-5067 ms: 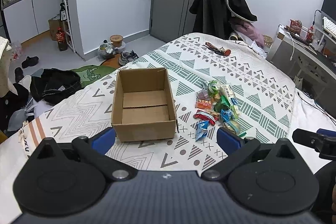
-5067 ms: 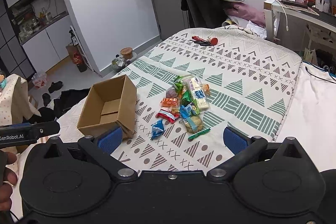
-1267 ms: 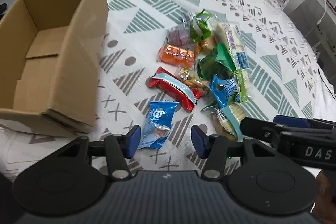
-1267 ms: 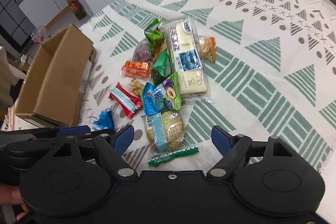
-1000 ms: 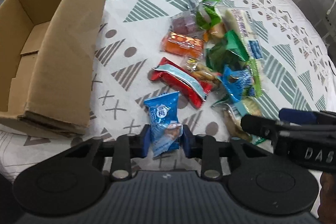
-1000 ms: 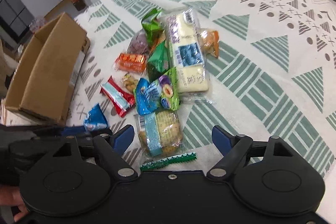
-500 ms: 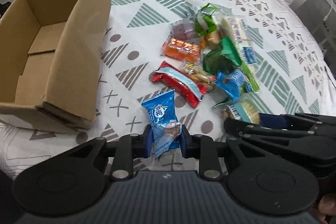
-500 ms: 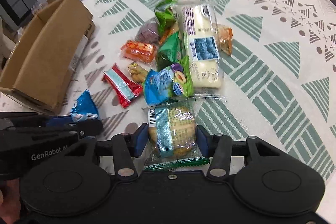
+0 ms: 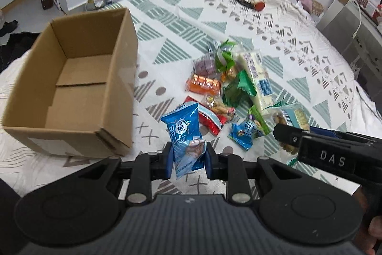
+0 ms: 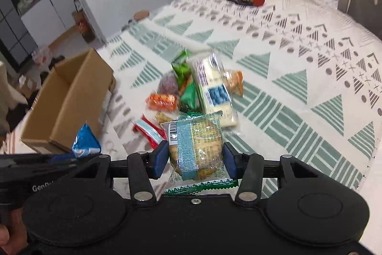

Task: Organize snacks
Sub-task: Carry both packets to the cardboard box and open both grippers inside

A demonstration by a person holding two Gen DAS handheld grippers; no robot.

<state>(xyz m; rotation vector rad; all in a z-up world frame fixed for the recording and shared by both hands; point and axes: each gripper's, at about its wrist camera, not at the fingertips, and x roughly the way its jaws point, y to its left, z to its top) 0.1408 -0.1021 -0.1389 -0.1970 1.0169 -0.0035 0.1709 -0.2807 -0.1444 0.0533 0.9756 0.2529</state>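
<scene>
My left gripper (image 9: 188,161) is shut on a blue snack packet (image 9: 185,135), held above the patterned bedspread (image 9: 286,44). An open, empty cardboard box (image 9: 71,97) sits to its left. My right gripper (image 10: 195,160) is shut on a clear bun packet with a teal label (image 10: 198,145), also lifted. The same bun packet (image 9: 290,120) shows in the left wrist view behind the right gripper's finger. A pile of snacks (image 9: 229,87) lies on the bed between box and right gripper: red, orange, green and a long white packet (image 10: 214,92).
The box (image 10: 69,99) stands left of the pile in the right wrist view. A red-and-black object (image 9: 246,0) lies far back on the bed. White furniture (image 9: 351,23) stands off the bed's right edge; clutter sits on the floor at left.
Both grippers have risen with their packets: the blue packet and the bun packet are now off the bed. Each gripper had shut on its packet within the last second.
</scene>
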